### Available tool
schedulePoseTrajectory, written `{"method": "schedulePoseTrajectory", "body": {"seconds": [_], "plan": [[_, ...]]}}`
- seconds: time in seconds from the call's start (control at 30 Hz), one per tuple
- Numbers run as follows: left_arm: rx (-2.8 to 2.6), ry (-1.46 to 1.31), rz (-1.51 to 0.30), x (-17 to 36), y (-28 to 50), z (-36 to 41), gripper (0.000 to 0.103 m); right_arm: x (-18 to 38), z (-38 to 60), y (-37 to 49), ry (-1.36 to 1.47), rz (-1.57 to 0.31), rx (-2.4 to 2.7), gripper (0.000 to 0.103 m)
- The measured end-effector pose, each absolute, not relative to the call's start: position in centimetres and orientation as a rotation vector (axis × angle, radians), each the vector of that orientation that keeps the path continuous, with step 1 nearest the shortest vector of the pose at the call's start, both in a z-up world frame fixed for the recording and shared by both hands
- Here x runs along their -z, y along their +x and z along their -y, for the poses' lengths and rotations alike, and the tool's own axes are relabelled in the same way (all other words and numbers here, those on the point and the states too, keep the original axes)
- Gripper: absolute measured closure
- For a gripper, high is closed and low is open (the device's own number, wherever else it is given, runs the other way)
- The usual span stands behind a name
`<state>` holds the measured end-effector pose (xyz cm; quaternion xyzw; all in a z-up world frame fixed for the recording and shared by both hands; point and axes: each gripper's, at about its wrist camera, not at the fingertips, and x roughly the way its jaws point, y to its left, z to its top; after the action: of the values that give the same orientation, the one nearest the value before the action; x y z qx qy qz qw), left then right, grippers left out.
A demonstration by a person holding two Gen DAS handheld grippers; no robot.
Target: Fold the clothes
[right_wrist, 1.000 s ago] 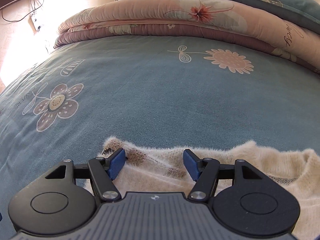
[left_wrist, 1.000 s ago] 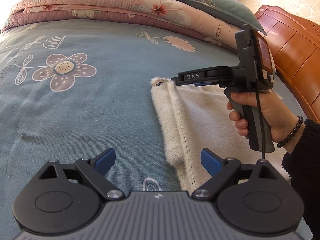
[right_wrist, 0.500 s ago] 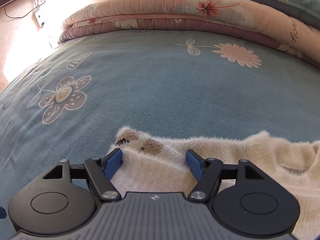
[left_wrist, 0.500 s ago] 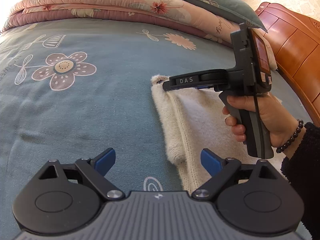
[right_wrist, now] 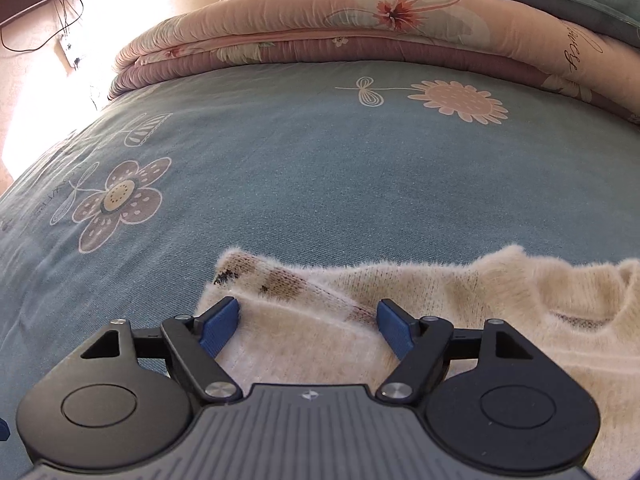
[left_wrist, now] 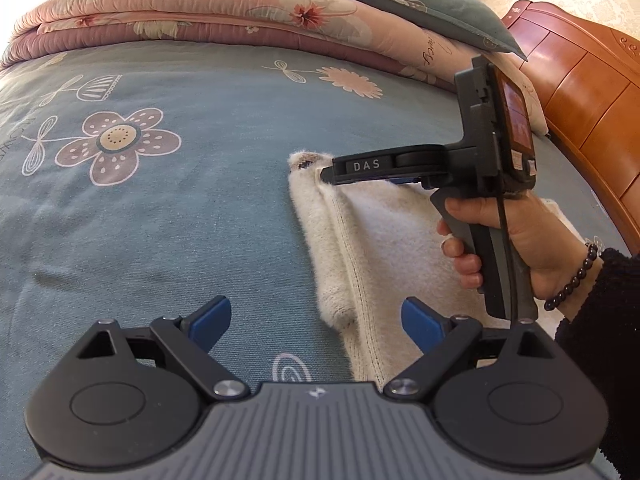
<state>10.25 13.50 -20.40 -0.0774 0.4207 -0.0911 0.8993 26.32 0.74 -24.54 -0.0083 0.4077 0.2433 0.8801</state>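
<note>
Cream fuzzy sweater [left_wrist: 384, 240] lies flat on the bed [left_wrist: 200, 200], on the blue flowered sheet, toward the wooden headboard [left_wrist: 580, 92] side. Its near end is cut off under the left tongs' body in the left view; its right part is hidden behind the person's hand [left_wrist: 516, 236] and black sleeve [left_wrist: 600, 340]. Brown-spotted corner [right_wrist: 240, 268] is sharper in the right view; in the left view only a small dark patch shows there.

Left tongs [left_wrist: 318, 318]: released, blue pads wide apart, sweater's folded edge between them but not touched. Right tongs [right_wrist: 308, 320]: released, pads apart, low over the sweater near the spotted corner; whether the pads press the knit is hard to tell. From the left view the right tongs [left_wrist: 326, 174] are side-on and the far finger is hidden.

Only the left view shows the hand, bead bracelet [left_wrist: 572, 280] and headboard. Only the right view shows the sweater's neckline [right_wrist: 576, 316] and wall cables [right_wrist: 68, 52]. Folded quilt [right_wrist: 320, 28] and pillow [left_wrist: 400, 4] lie at the far end. Objects behind the quilt are too cut off to identify.
</note>
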Motion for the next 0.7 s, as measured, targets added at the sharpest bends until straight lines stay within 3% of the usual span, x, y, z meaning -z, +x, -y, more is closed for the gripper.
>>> {"method": "schedulePoseTrajectory", "body": {"seconds": [0.37, 0.7], "plan": [[0.288, -0.191, -0.840, 20.4, 9.9, -11.3, 0.011, 19.2, 13.0, 23.0, -0.056, -0.816, -0.396, 0.023], [0.424, -0.278, -0.804, 21.1, 9.8, -8.5, 0.011, 21.9, 28.9, 24.9, 0.164, -0.833, -0.104, 0.023]]}}
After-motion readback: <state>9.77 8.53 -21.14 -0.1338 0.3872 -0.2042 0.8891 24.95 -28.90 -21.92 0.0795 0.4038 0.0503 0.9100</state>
